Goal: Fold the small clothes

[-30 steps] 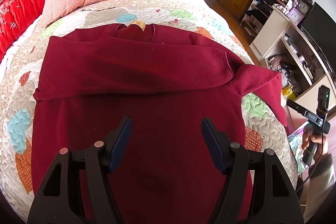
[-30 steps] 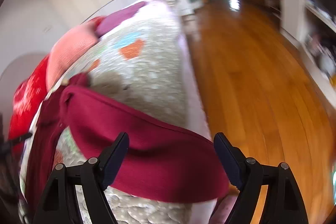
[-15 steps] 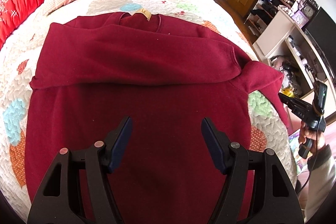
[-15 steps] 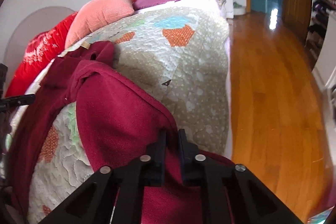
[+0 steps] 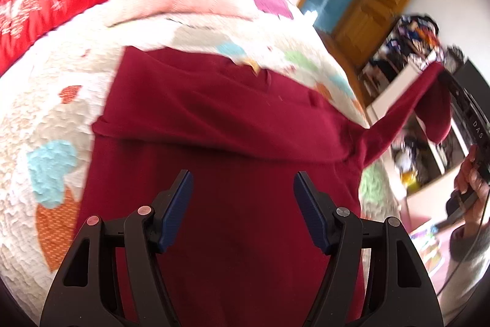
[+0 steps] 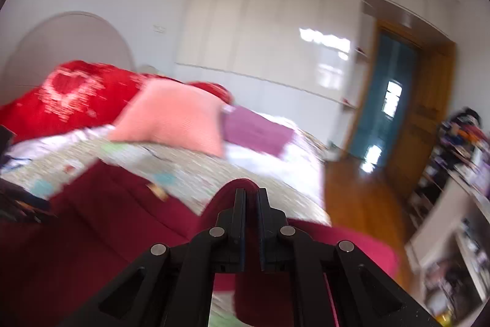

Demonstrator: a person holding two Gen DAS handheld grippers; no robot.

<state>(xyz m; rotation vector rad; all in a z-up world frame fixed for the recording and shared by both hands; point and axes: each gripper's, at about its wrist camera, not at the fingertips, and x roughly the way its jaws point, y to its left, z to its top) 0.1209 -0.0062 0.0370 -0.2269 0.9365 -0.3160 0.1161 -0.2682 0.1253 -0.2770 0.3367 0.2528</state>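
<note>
Now lifted off the quilt (image 5: 49,149), the sweater (image 5: 232,198) sleeve (image 5: 407,109) is hanging pinched in my right gripper (image 6: 250,198) for folding across, while my left gripper (image 5: 242,198) is waiting wide apart over its body

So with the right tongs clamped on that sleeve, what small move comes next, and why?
Probably carry the sleeve inward across the sweater body. The right tongs are shut on its cuff and hold it raised off the bed edge, while the other sleeve already lies folded across the chest. The left tongs are open above the body.
</note>
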